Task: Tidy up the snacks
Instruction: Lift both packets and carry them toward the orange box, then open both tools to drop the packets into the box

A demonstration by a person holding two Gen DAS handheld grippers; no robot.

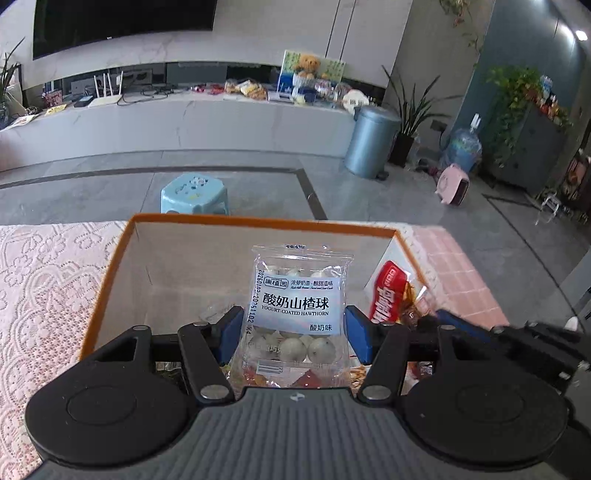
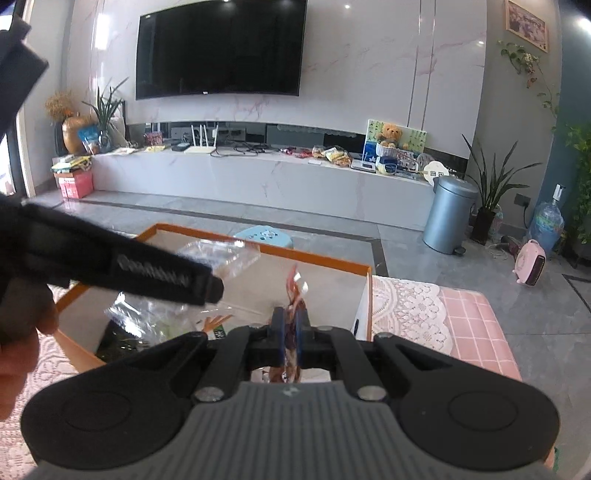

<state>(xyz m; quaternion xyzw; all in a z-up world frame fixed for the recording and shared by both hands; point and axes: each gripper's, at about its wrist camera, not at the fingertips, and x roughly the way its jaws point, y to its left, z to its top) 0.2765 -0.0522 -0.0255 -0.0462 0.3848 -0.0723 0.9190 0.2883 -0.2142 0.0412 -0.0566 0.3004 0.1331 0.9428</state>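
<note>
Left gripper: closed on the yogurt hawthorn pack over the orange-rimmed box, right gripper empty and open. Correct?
Not quite. The right gripper is not empty and open: the right wrist view shows its jaws shut on a thin reddish snack wrapper. The rest holds: the left gripper grips the yogurt hawthorn pack over the orange-rimmed box, as the left wrist view shows.

Both my feeds are bright with even daylight. Ceiling spotlights (image 1: 581, 35) flare white at the upper right of the left wrist view, and glare streaks the marble wall (image 2: 388, 74) in the right wrist view. Fisheye distortion bows the television (image 2: 221, 48) and the floor lines toward the edges, with dark vignetting in the corners. The yogurt-coated hawthorn packet (image 1: 295, 317) reads sharp; the black gripper arm (image 2: 110, 258) crossing close to my right lens is soft and blurred.
</note>
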